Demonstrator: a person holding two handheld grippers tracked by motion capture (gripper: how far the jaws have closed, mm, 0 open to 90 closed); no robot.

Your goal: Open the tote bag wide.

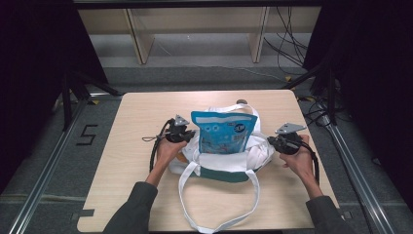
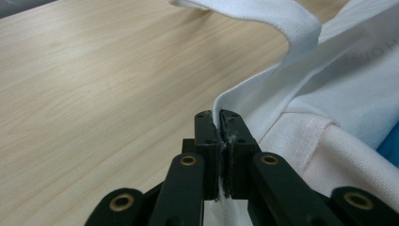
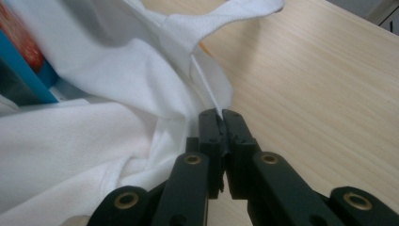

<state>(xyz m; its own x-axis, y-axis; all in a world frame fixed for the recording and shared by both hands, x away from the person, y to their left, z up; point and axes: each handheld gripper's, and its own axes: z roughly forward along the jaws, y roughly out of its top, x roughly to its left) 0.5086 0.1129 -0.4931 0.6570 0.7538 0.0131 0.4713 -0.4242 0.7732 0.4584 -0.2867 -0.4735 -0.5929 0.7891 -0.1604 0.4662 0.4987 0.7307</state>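
A white tote bag [image 1: 253, 155] with a dark green base lies on the wooden table [image 1: 146, 112], its long handles looping toward the front edge. A blue snack pouch [image 1: 224, 130] stands half inside the bag's mouth. My left gripper [image 1: 191, 135] is at the bag's left rim, shut on the white fabric edge [image 2: 244, 96]. My right gripper [image 1: 271, 141] is at the bag's right rim, shut on a thin fold of the bag's fabric [image 3: 207, 92]. In the right gripper view a blue edge of the pouch [image 3: 26, 70] shows at the far left.
Wooden shelving [image 1: 195, 29] stands beyond the table, with cables [image 1: 287, 44] on the floor at the back right. Metal rails [image 1: 44, 170] run along both sides of the table. An orange-tan item [image 1: 182, 157] peeks from under the bag's left side.
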